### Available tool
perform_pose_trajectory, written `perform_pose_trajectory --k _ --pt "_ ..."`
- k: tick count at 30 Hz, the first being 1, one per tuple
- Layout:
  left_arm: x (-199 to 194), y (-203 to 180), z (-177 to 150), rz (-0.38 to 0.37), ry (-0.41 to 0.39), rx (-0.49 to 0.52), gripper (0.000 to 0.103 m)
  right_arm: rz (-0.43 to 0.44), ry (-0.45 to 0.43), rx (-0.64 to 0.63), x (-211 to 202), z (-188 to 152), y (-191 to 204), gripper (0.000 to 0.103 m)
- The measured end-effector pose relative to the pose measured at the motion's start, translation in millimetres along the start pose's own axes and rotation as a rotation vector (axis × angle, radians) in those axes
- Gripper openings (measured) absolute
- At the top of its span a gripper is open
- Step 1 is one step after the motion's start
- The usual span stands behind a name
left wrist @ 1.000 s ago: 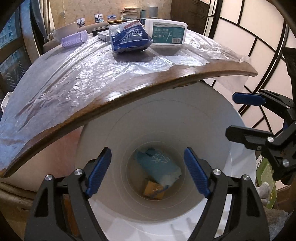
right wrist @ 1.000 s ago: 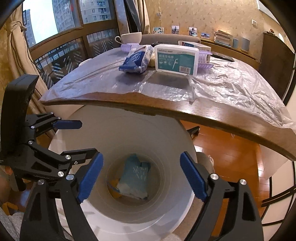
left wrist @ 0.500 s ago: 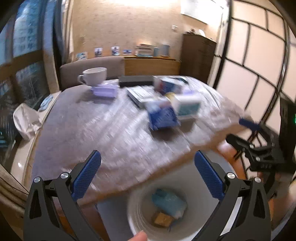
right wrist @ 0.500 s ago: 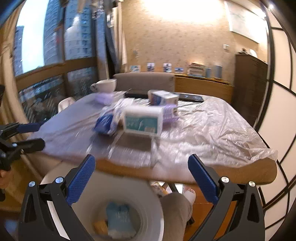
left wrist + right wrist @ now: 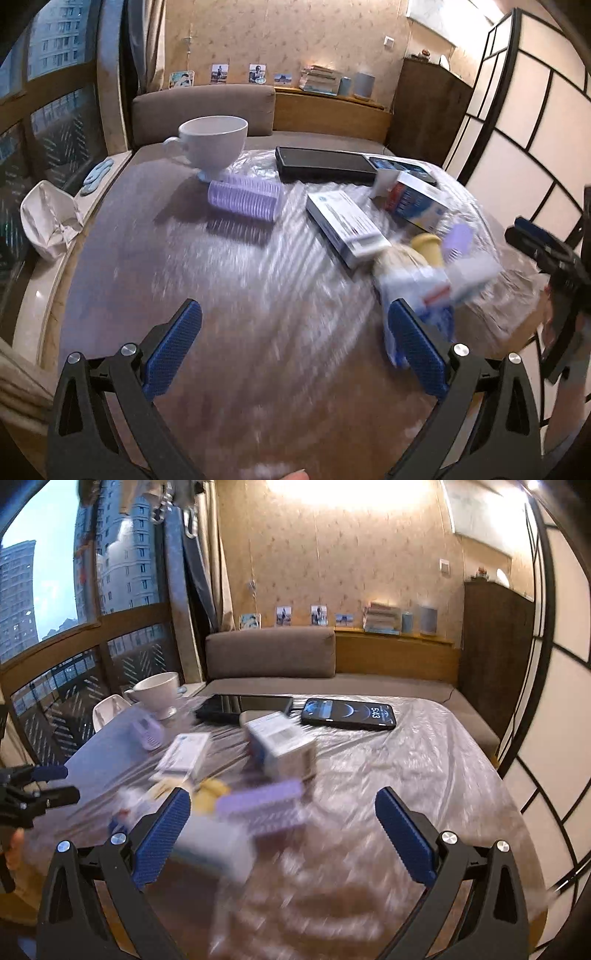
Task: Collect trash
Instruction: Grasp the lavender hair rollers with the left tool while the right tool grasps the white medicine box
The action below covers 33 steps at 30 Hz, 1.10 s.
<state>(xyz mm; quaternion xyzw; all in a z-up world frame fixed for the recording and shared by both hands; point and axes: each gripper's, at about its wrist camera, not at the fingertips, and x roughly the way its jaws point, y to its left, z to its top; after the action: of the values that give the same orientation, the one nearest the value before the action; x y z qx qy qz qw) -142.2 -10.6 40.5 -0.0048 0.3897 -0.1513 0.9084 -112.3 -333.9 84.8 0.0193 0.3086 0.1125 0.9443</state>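
Left gripper point(image 5: 293, 341): your jaws stand wide apart with nothing between them, having just been opening; only plastic-covered table point(image 5: 155, 258) lies ahead of them.
Right gripper point(image 5: 282, 836): likewise spread wide and empty, its jaws just opened too; a blurred white packet point(image 5: 212, 845) sits just behind the left pad.
Nearest trash: the heap of packets at the near edge. From your left gripper it lies to the right, the blue-and-white bag point(image 5: 421, 295) touching the line of the right pad. From your right gripper it lies ahead and left, the lilac comb-like piece point(image 5: 262, 806) almost between the pads.
Nearer hand: judged from both views, the right one; the heap is closer to its centre line.
Long axis: the lilac piece runs roughly across the right gripper's jaws, so you would likely need to turn the wrist or take it by an end.
Farther trash: white flat box point(image 5: 347, 227), small carton point(image 5: 412, 201), ribbed lilac roller point(image 5: 243, 197) lying on its side.
Not trash, probably: white cup point(image 5: 214, 142), dark tablet point(image 5: 325, 164), phone point(image 5: 349, 713).
Hard to make out: the near heap is smeared by motion; where one packet ends and the next begins, and what the yellow thing point(image 5: 426, 245) is, you cannot tell. No bin shows in either view.
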Motion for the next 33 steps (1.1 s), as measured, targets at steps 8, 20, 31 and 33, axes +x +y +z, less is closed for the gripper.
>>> perform_pose_trajectory --k 8,20,31,33 --pt "54 9 47 0.12 0.034 0.089 0.101 0.076 0.126 -0.008 70 28 -14 0.099" --pt "110 39 79 0.094 0.139 0.038 0.101 0.119 0.209 -0.024 127 43 -11 0.096" --pt "116 34 80 0.095 0.144 0.081 0.079 0.134 0.307 -0.071 149 37 4 0.049" --pt "114 34 80 0.088 0.145 0.075 0.077 0.145 0.298 -0.044 147 38 2 0.049"
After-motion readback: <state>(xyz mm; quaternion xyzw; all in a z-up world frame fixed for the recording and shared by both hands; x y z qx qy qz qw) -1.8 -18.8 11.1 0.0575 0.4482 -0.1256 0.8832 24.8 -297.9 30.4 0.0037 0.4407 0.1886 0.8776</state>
